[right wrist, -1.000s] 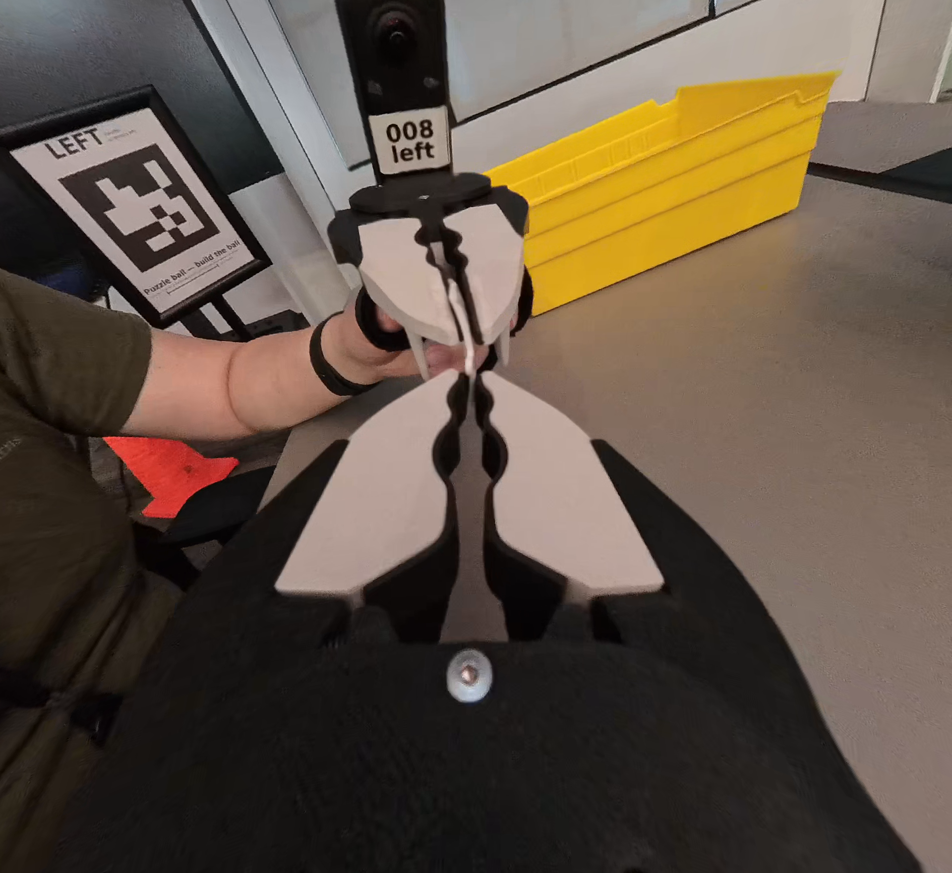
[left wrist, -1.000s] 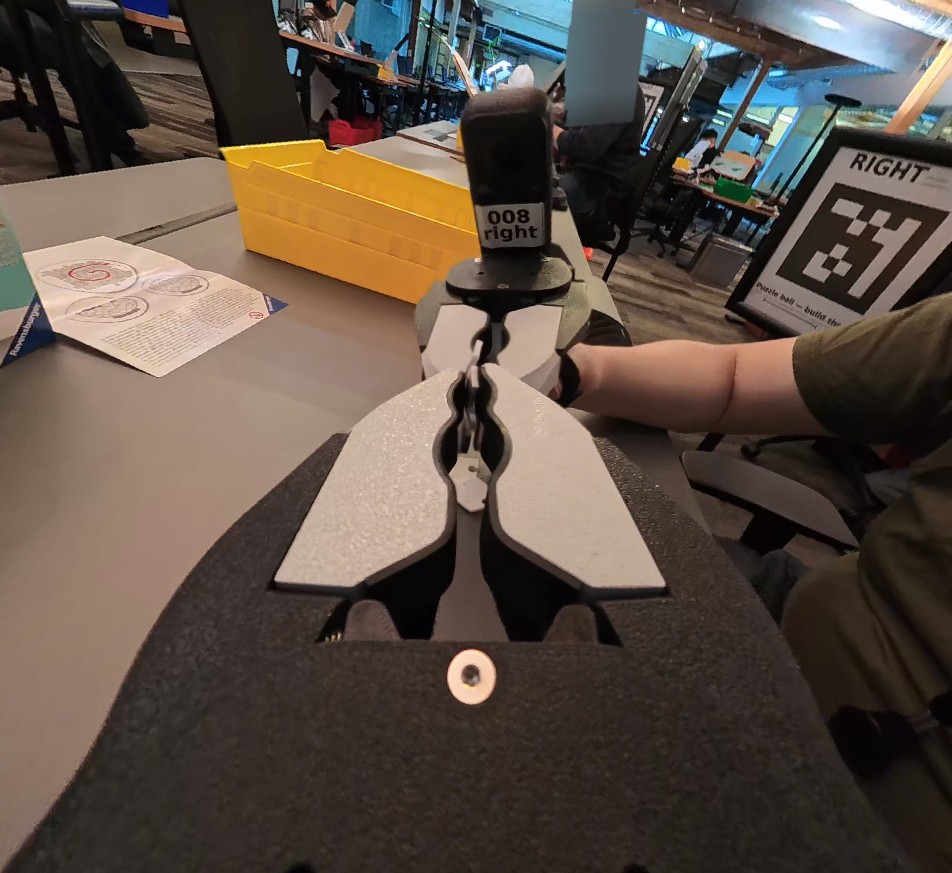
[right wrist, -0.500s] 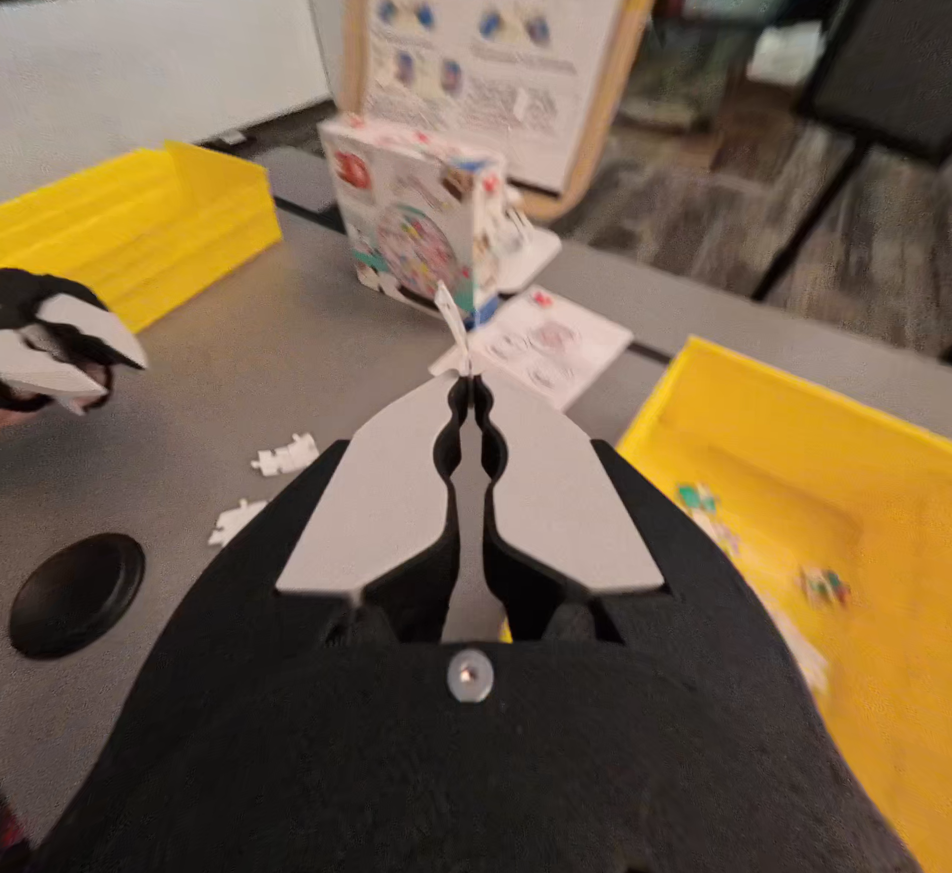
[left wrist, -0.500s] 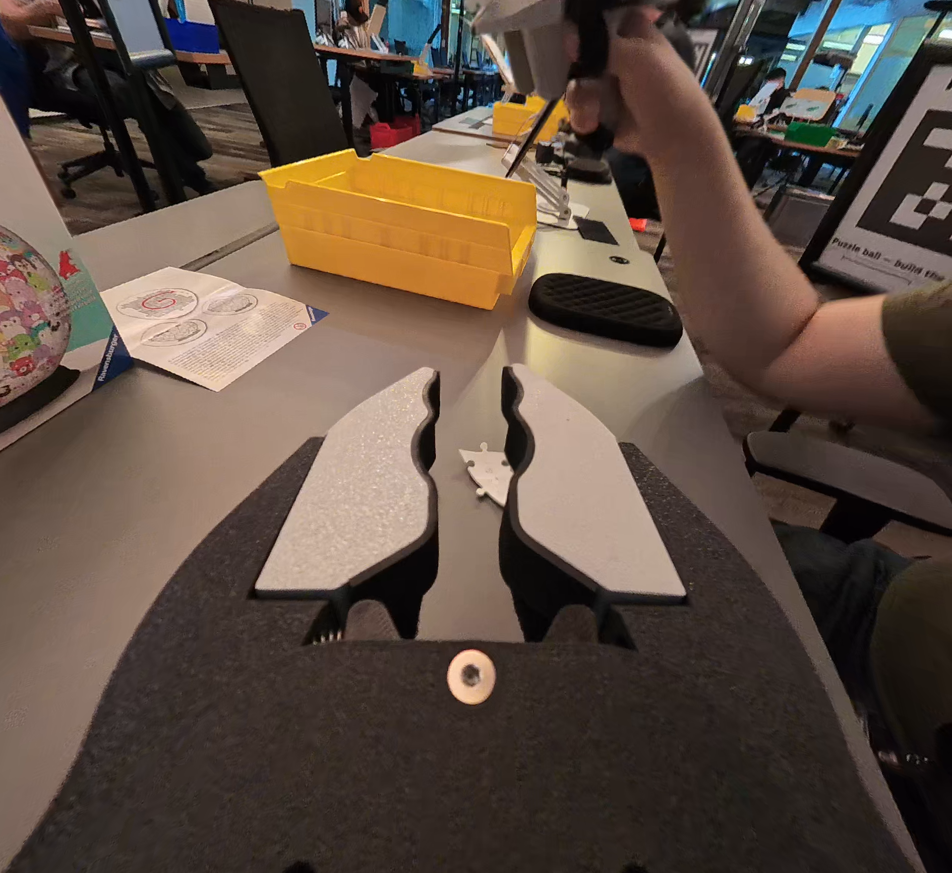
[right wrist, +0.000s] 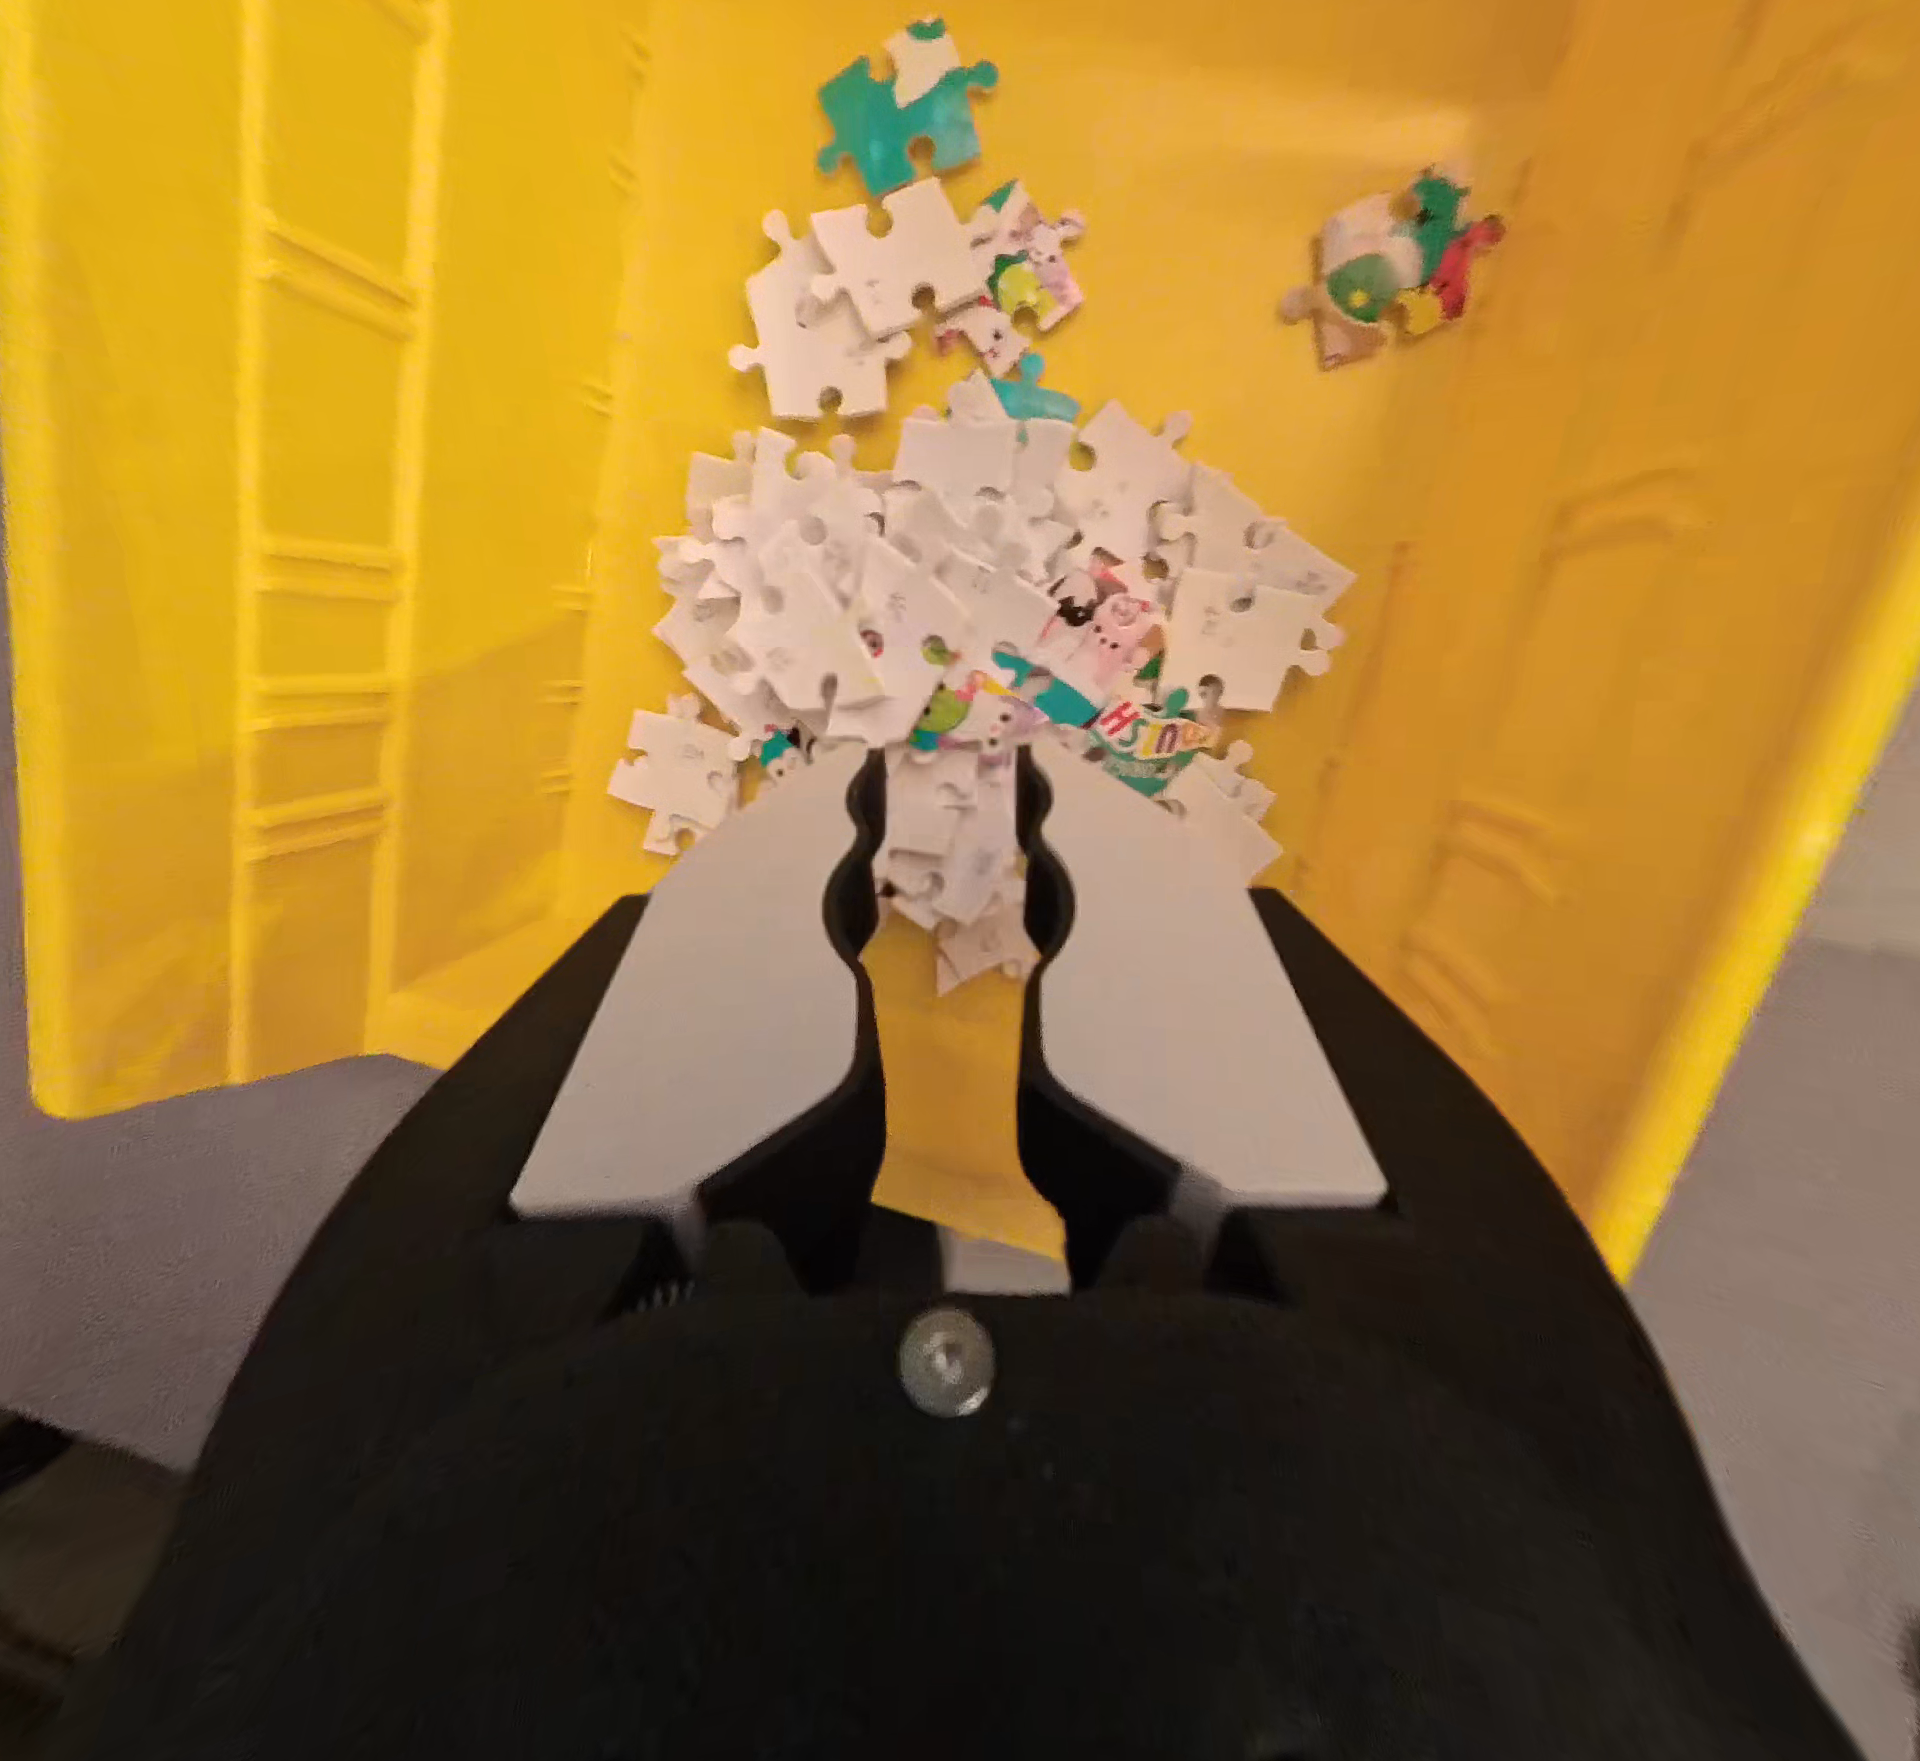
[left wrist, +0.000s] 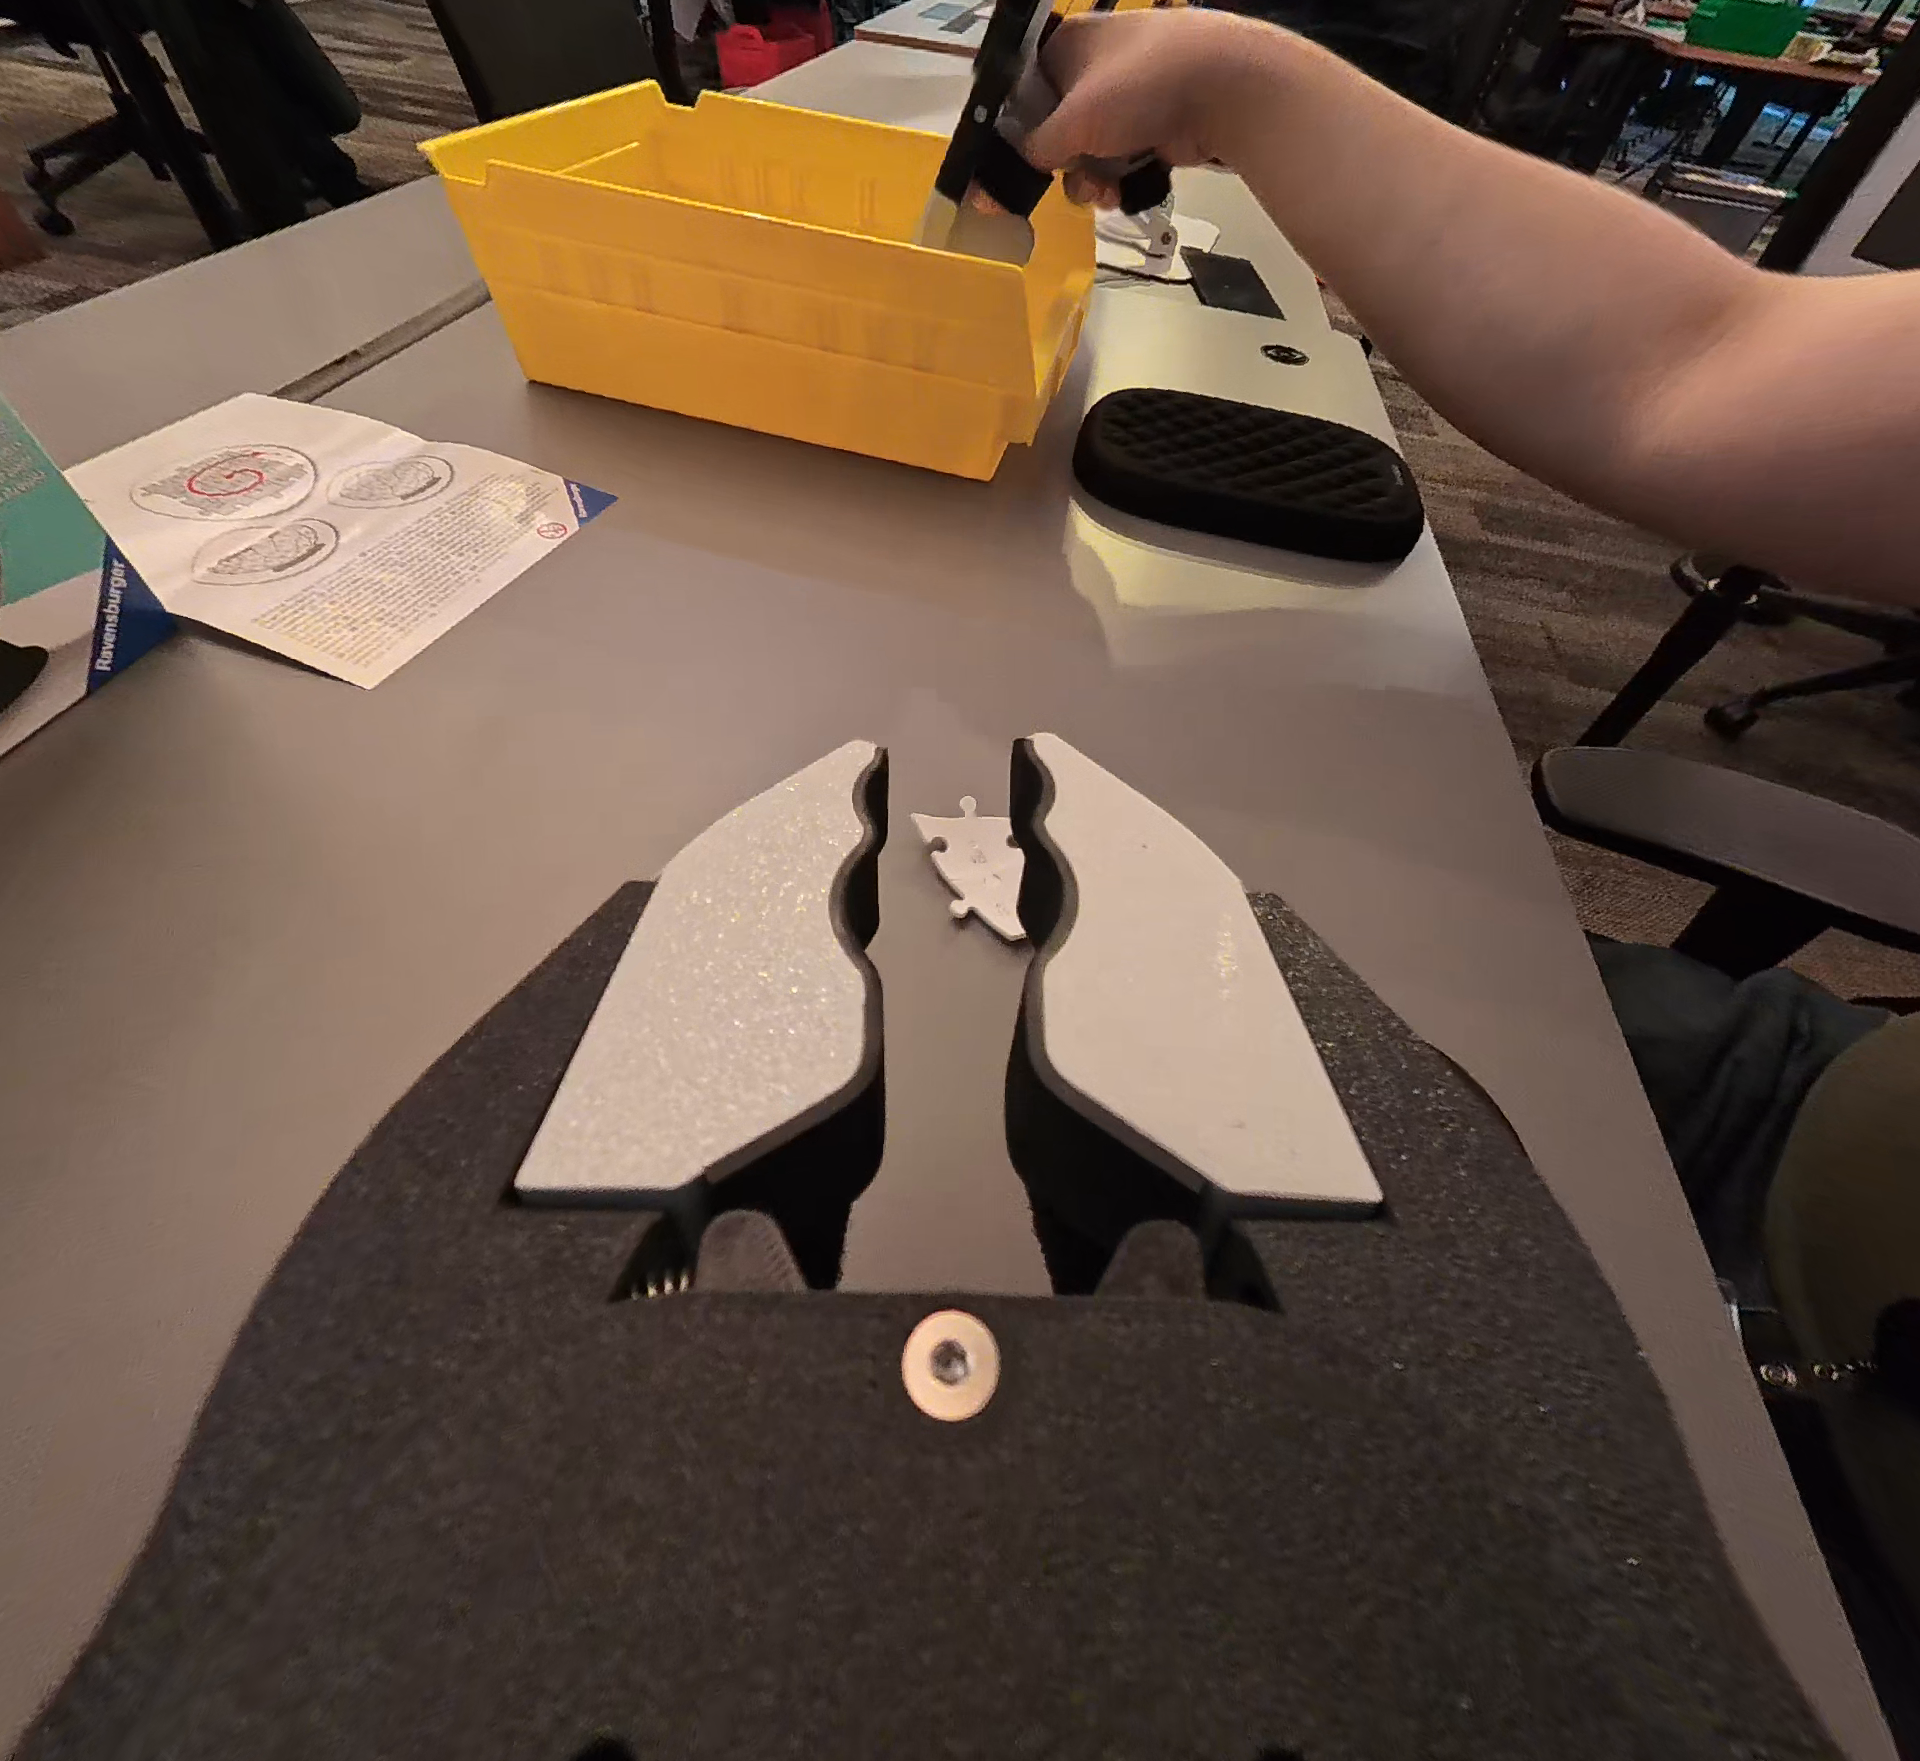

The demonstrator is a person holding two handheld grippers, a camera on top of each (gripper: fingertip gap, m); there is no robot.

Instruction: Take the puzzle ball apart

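My left gripper (left wrist: 948,755) is open, low over the grey table (left wrist: 416,880). A white puzzle piece (left wrist: 977,864) lies flat on the table between its fingers, close to the right finger and not gripped. My right gripper (right wrist: 948,776) is open inside the yellow bin (right wrist: 416,361), pointing down at a pile of puzzle pieces (right wrist: 977,589), mostly white side up. In the left wrist view the right gripper (left wrist: 971,225) reaches into the yellow bin (left wrist: 758,298), held by a hand. The puzzle ball itself is not in view.
An instruction leaflet (left wrist: 312,527) and the corner of a puzzle box (left wrist: 42,548) lie at the left. A black pad (left wrist: 1247,475) sits right of the bin. A chair (left wrist: 1714,828) stands past the table's right edge. Loose pieces (right wrist: 904,111) (right wrist: 1392,267) lie apart from the pile. The grippers' ends are close to 40 centimetres from one another.
Both grippers met, each shut on puzzle pieces. The left one opened and its white piece came to lie on the table. The right one carried its piece into the bin and opened.
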